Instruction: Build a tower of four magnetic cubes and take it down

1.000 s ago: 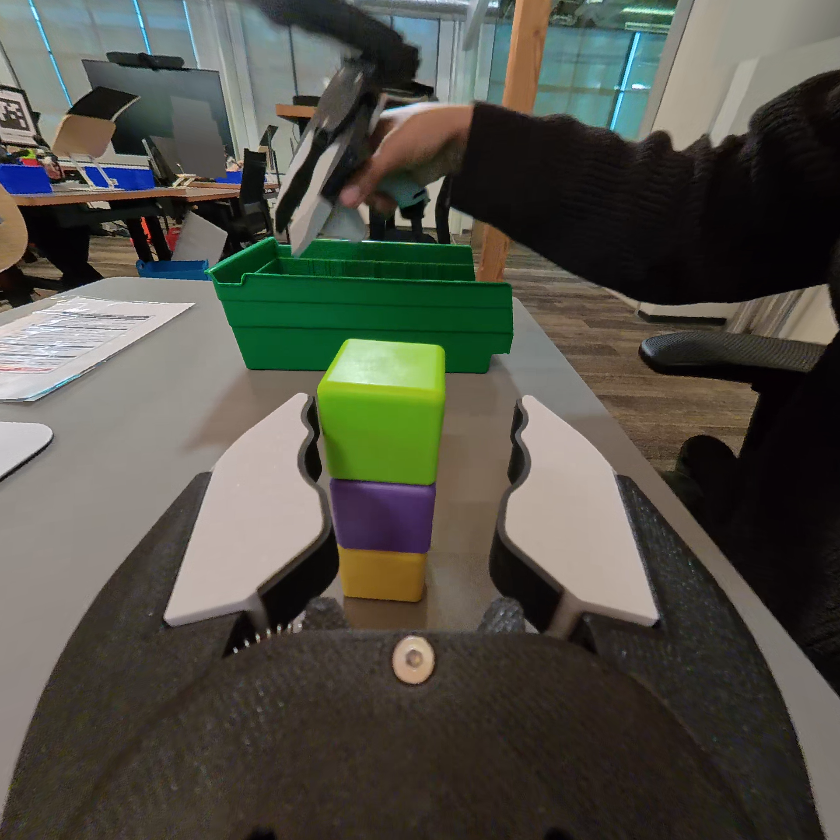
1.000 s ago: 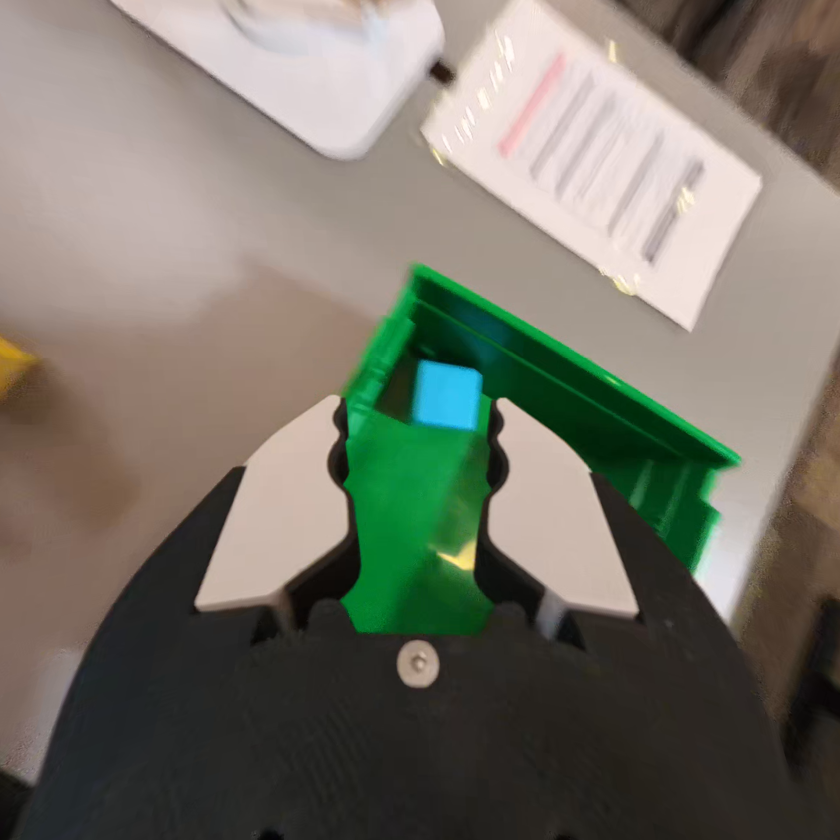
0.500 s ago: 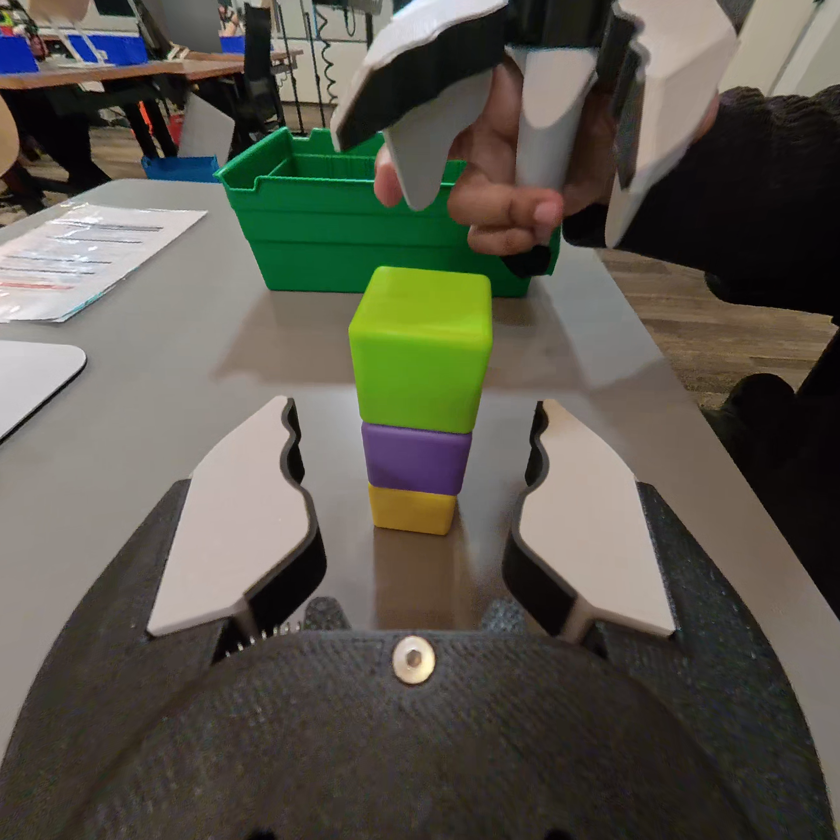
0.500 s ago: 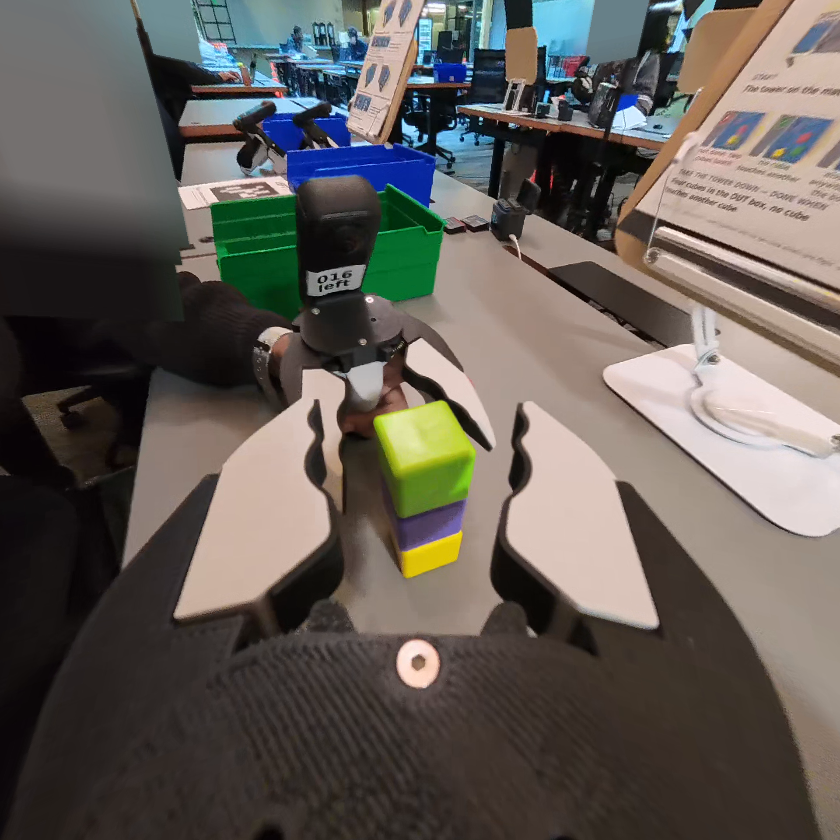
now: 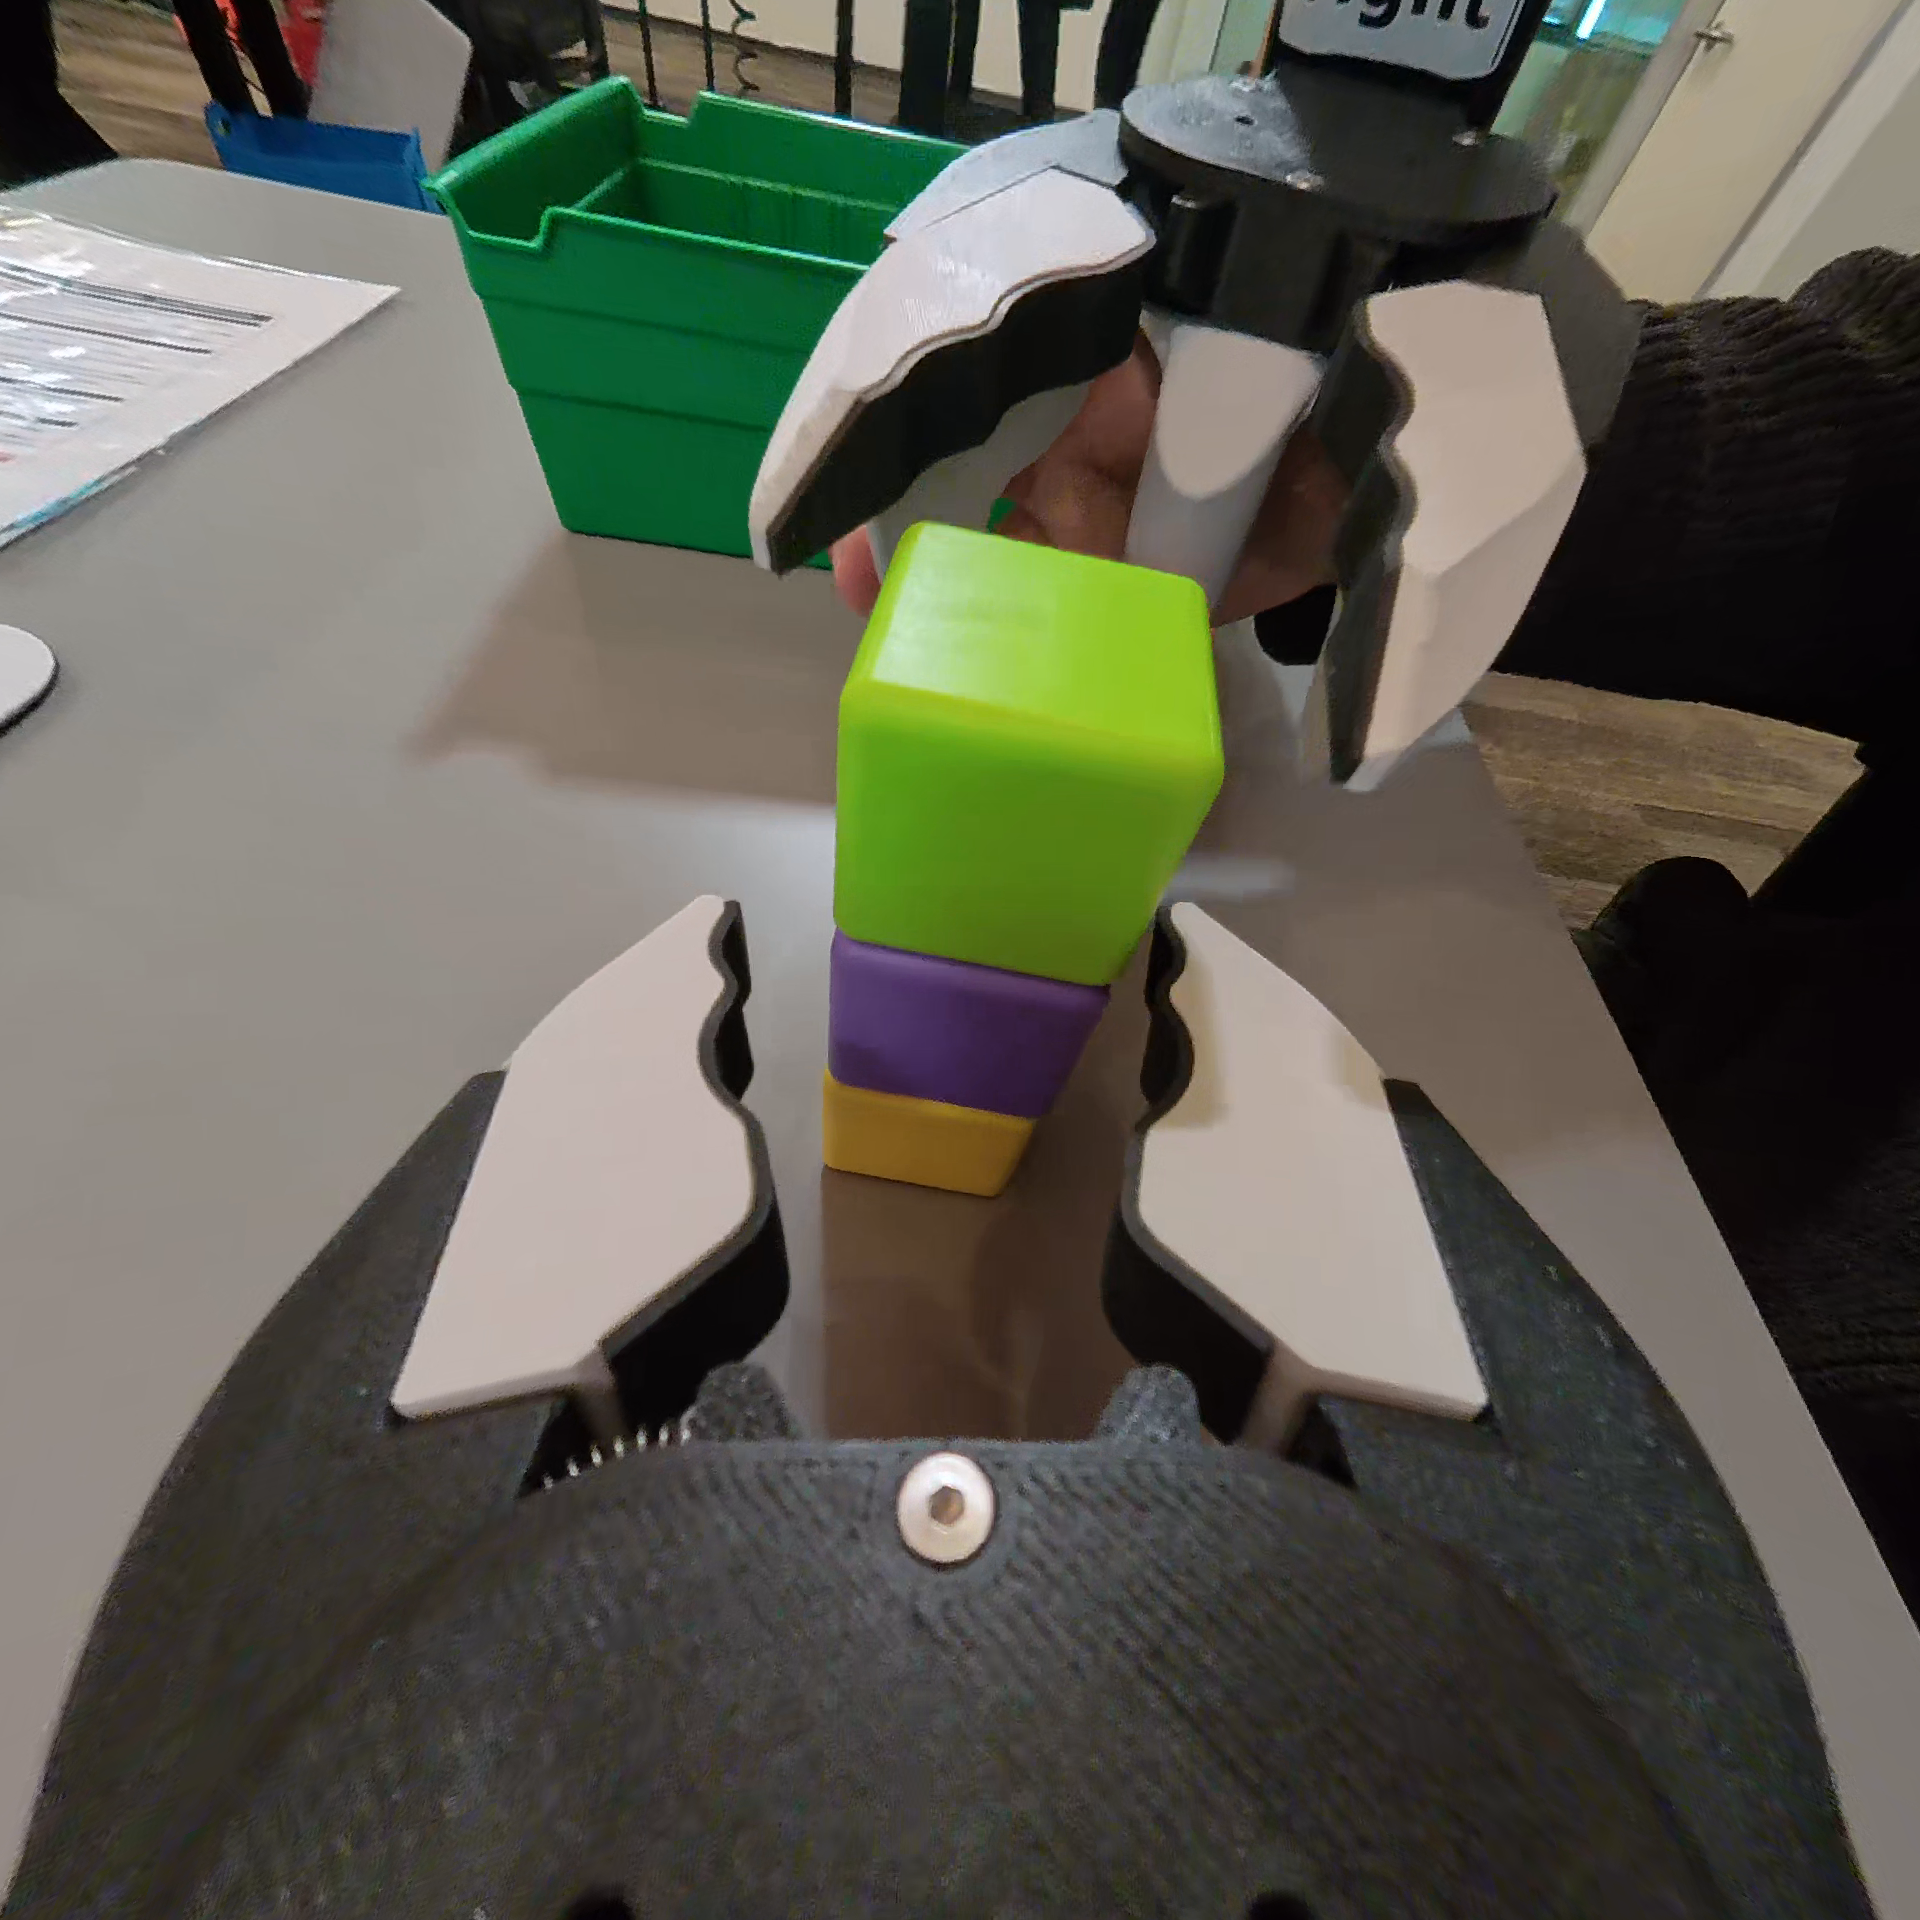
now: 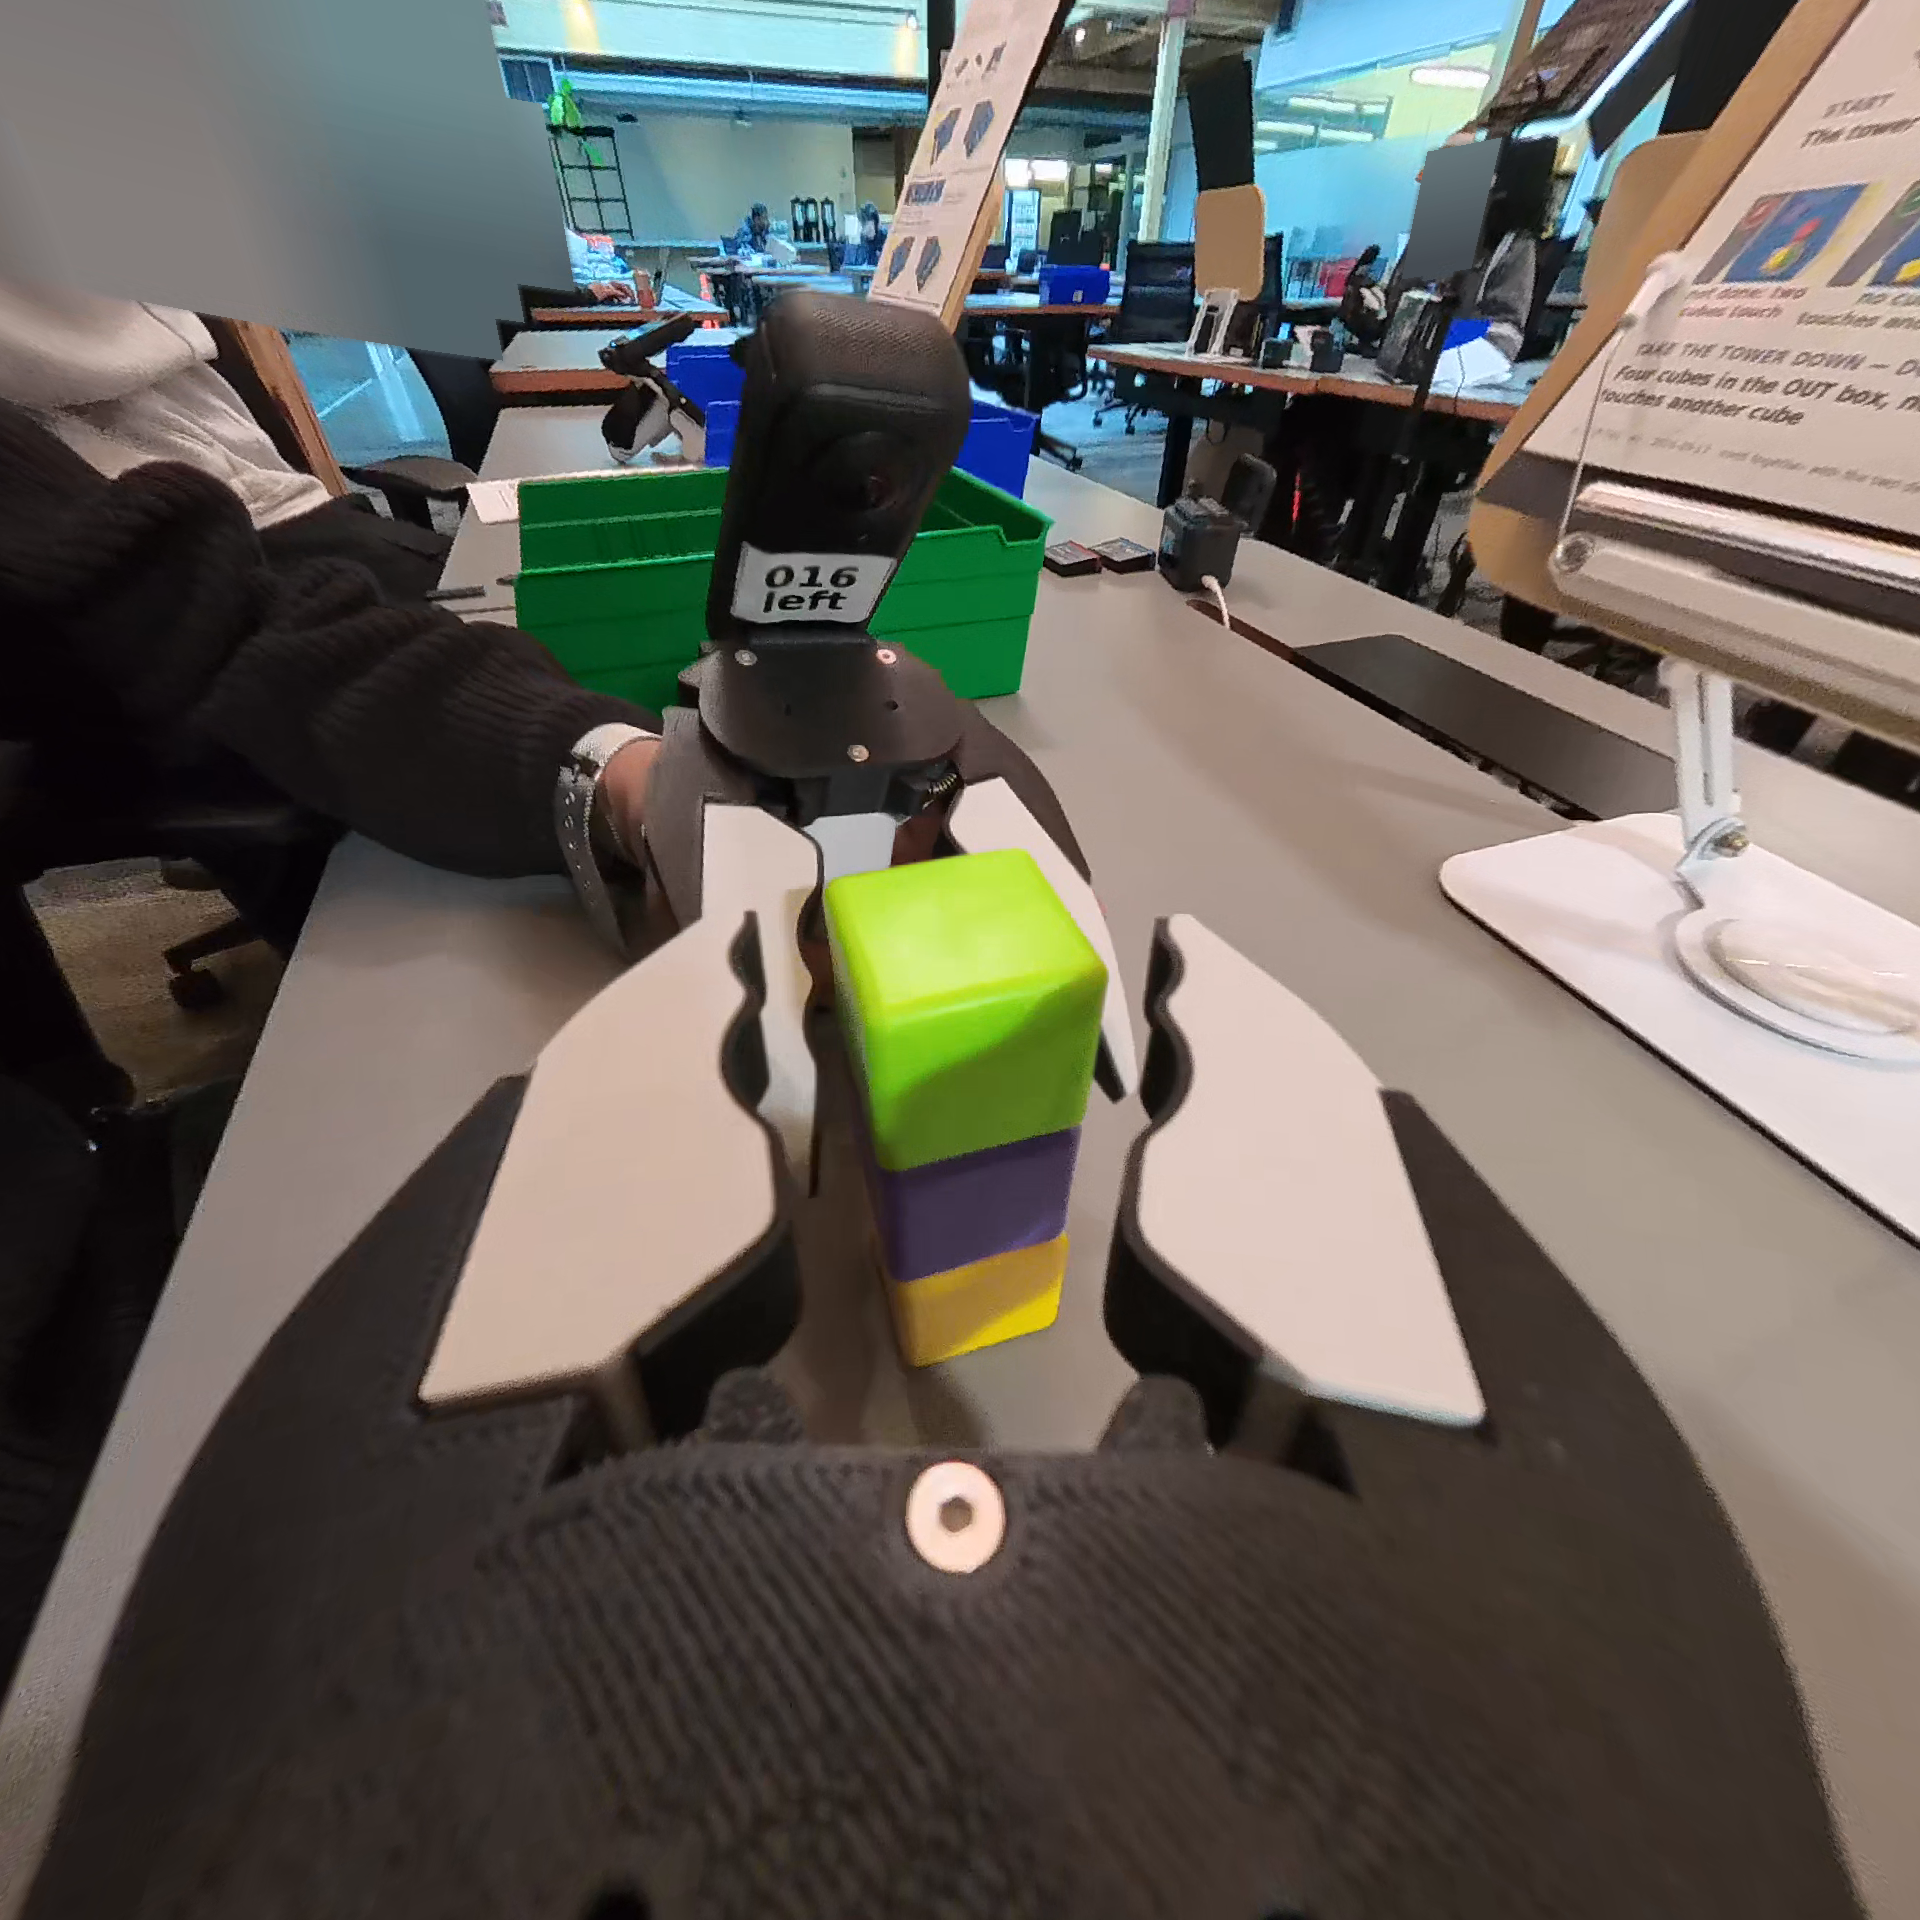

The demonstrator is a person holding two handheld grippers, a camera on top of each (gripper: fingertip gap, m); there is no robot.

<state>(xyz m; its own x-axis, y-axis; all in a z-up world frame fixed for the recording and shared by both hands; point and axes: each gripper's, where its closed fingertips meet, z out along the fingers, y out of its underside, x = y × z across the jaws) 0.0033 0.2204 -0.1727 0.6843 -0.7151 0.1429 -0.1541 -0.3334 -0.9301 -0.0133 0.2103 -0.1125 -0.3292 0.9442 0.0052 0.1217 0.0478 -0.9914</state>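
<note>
Left hand-held gripper (image 5: 945,997), seen in its own wrist view, has its jaws apart and grips nothing; the two pale fingers (image 5: 613,1174) flank a three-cube stack without touching it. That stack stands on the grey worktop (image 5: 312,790): a yellow cube (image 5: 920,1148) at the bottom, a purple cube (image 5: 961,1023) on it, and a lime-green cube (image 5: 1023,769) on top, set slightly askew so that it overhangs to the right. The fingertips reach about the level of the purple cube, leaving a gap on each side. Beyond the stack the right hand-held gripper (image 5: 1060,665) hangs from above, jaws wide, its tips level with the green cube's top and just behind it; whether they touch it cannot be told. A green bin (image 5: 665,343) sits farther back, with a printed sheet (image 5: 135,343) at the left edge.

Right wrist view shows the same stack from the opposite side, standing between this gripper's parted fingers (image 6: 623,1174), near their tips, with clear worktop (image 6: 1299,790) on both sides. Nothing is clamped. The opposing gripper faces it from just behind the stack, held by a hand in a dark sleeve (image 6: 312,707), so the two tools bracket the cubes from opposite ends. A white stand (image 6: 1683,935) bearing a printed board is at the right, well apart.
</note>
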